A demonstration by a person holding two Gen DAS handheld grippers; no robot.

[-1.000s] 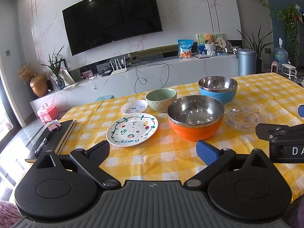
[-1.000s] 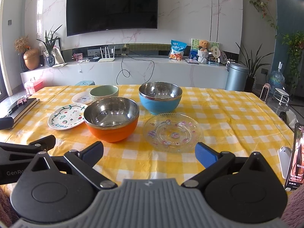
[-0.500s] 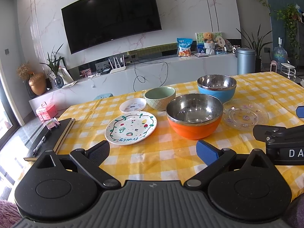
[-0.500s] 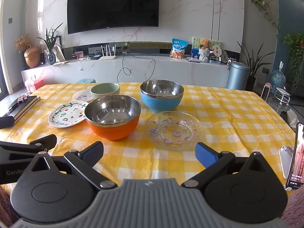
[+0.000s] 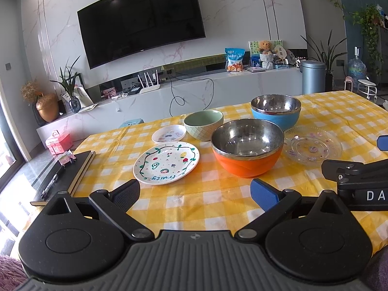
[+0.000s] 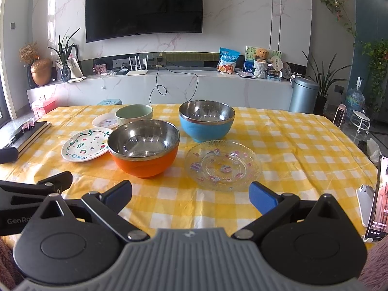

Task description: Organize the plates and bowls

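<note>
- The left tongs (image 5: pixel 195 191) hang over the near edge of the counter (image 5: pixel 218 208), spread wide, with nothing between the pads.
- The right tongs (image 6: pixel 190 192) sit just beside them, equally wide and empty, aimed at the clear glass plate (image 6: pixel 223 165).
- Nothing is gripped yet, so I judge the sorting not begun: every dish lies singly on the yellow check cloth.
- Nearest the left tongs is the painted fruit plate (image 5: pixel 166 162); behind it the small white saucer (image 5: pixel 169 133), just beside the green bowl (image 5: pixel 203 125).
- In the middle stands the orange bowl (image 5: pixel 247 154), steel-lined, with the blue bowl (image 5: pixel 276 112) behind it and the glass plate to its right.
- Probable first step: nest bowls with bowls, stack plates with plates.
- To do it well, take each plate by its rim, one pad above and one slid beneath; the plates lie flat, so the lower pad must come in low without rucking the cloth.
- The glass plate looks brittle and slick: close gently and lift level.
- For a steel bowl, pinch the wall over the rim and lower it straight into its mate.
- A phone (image 6: pixel 378 194) stands at the right edge; keep swings clear of it.
</note>
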